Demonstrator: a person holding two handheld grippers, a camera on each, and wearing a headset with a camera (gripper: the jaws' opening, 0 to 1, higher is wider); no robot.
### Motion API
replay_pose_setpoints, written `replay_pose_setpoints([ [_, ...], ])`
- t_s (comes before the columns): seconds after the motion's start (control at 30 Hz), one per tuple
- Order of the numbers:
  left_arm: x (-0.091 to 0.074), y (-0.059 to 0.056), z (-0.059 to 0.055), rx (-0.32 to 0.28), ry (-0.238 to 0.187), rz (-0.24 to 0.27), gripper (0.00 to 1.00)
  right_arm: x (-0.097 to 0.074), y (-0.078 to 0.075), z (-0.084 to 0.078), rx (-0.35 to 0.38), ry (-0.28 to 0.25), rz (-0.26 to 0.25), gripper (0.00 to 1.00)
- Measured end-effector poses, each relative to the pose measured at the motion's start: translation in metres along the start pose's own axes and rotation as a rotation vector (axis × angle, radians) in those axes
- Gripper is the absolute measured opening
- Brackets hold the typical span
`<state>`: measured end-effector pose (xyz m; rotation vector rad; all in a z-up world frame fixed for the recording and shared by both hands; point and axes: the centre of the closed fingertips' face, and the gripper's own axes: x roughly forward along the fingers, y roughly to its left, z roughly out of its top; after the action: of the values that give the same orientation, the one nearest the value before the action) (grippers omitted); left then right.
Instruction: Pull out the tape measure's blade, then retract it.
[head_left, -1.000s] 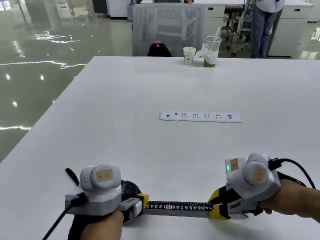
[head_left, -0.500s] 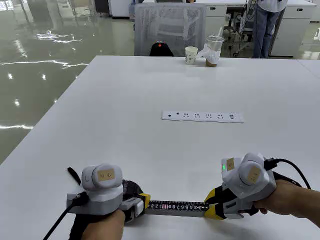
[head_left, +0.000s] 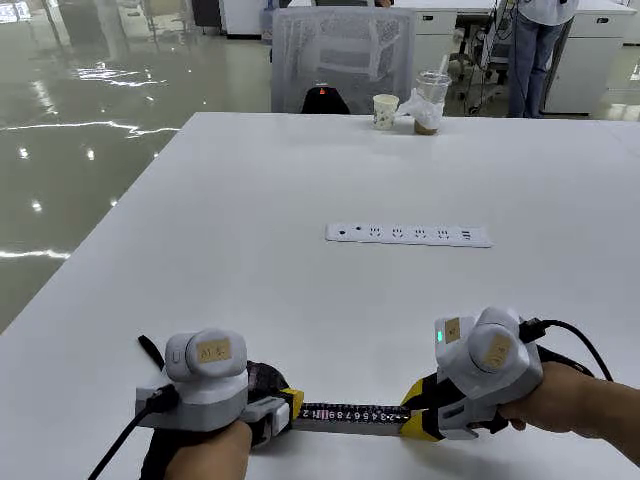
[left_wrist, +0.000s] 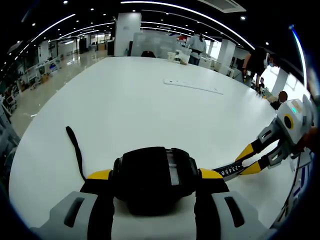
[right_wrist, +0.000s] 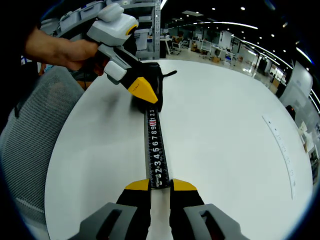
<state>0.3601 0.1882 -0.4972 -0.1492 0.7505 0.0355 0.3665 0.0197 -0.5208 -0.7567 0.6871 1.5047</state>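
The black tape measure case (head_left: 264, 384) rests on the white table (head_left: 300, 200) near its front edge, with my left gripper (head_left: 281, 405) shut on it. In the left gripper view the case (left_wrist: 154, 176) sits between the yellow fingertips (left_wrist: 100, 174). A short stretch of numbered blade (head_left: 350, 413) runs right from the case to my right gripper (head_left: 417, 411), which is shut on the blade's end. In the right gripper view the blade (right_wrist: 154, 147) leads from the fingertips (right_wrist: 137, 185) to the case (right_wrist: 150, 75).
A white power strip (head_left: 408, 234) lies mid-table. A paper cup (head_left: 380, 109) and a plastic cup (head_left: 425, 99) stand at the far edge, with a mesh chair (head_left: 340, 50) behind. A person (head_left: 533, 40) stands at the back right. The case's black strap (left_wrist: 75, 149) trails left.
My right gripper has moved left toward the case with the blade's end, so less blade shows. The left gripper and case have held still.
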Motion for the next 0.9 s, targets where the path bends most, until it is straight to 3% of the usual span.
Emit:
replay_pose_setpoints([
  [0.9,-0.001,0.000,0.000,-0.003,0.001,-0.013,0.60,0.018,0.004,0.025,-0.004,-0.029,0.013,0.10],
])
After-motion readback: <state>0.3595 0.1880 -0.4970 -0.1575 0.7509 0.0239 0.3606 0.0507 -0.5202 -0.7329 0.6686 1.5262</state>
